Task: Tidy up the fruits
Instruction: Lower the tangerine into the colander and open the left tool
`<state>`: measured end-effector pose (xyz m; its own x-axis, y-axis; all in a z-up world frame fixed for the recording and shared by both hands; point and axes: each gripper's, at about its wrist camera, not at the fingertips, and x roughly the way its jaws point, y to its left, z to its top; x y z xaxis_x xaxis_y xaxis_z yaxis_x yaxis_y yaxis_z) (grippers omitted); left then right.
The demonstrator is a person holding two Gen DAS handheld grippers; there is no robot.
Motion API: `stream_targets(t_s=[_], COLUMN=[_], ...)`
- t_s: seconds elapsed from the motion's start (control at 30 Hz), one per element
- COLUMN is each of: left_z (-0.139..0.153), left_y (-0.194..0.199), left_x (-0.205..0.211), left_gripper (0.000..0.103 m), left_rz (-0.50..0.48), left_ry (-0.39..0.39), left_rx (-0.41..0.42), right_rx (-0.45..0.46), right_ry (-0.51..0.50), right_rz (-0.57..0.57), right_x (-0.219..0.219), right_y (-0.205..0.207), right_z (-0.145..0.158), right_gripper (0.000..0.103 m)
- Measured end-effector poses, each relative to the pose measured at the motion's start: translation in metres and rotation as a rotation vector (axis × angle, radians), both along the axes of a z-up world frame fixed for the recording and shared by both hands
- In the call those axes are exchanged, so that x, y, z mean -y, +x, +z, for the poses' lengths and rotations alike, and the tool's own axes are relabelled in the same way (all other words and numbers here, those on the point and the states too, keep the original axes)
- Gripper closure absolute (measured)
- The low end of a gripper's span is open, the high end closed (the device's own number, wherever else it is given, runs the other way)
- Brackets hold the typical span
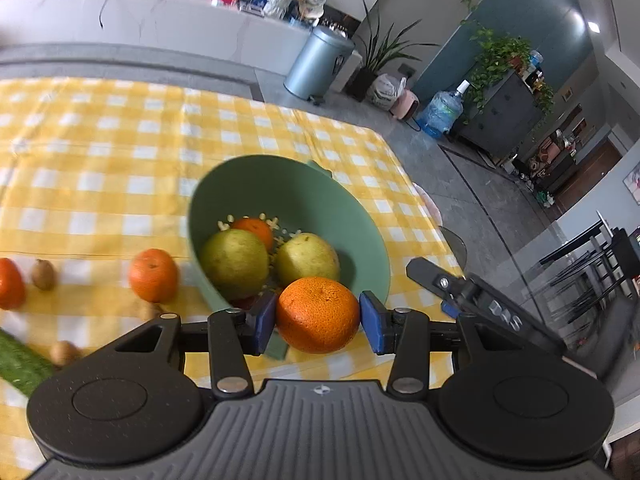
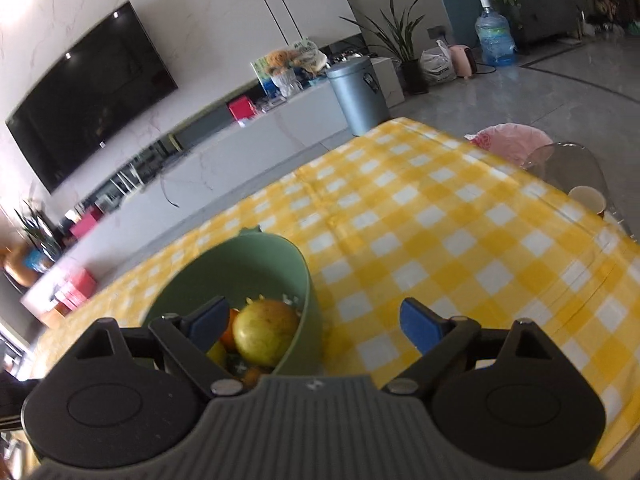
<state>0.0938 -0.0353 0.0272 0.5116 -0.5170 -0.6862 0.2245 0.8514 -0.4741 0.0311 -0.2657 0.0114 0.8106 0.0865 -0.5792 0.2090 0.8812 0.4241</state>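
Note:
My left gripper (image 1: 318,318) is shut on an orange (image 1: 318,314) and holds it just in front of the near rim of a green colander bowl (image 1: 328,200). The bowl holds two green pears (image 1: 234,262) (image 1: 306,260) and a small orange (image 1: 254,229). Another orange (image 1: 153,275) lies on the cloth left of the bowl. My right gripper (image 2: 316,324) is open and empty, with its left finger over the bowl (image 2: 248,264), where a pear (image 2: 266,332) shows. The right gripper also shows in the left wrist view (image 1: 464,292), right of the bowl.
A yellow checked tablecloth (image 1: 100,152) covers the table. At the far left lie another orange (image 1: 10,284), small brown fruits (image 1: 43,274) (image 1: 64,353) and a green cucumber (image 1: 20,364). A paper cup (image 2: 587,199) stands near the table's right edge. A clear chair (image 2: 568,164) stands beyond it.

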Motion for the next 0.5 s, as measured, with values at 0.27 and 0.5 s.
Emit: stream_targets(t_s=[0.27,0.5], left_z=[-0.011,-0.03], left_y=[0.054,0.097], left_x=[0.029,0.049], left_gripper=[0.052,0.052], left_rz=[0.073,0.068], left_ry=[0.091,0.102], left_rx=[0.0,-0.043], right_rx=[-0.051,-0.103], right_ry=[0.067,0.031], right_rz=[-0.017,-0.029], right_x=[-0.001,-0.002], right_y=[0.008,0.016], right_z=[-0.012,-0.02], right_gripper=[0.012,0.012])
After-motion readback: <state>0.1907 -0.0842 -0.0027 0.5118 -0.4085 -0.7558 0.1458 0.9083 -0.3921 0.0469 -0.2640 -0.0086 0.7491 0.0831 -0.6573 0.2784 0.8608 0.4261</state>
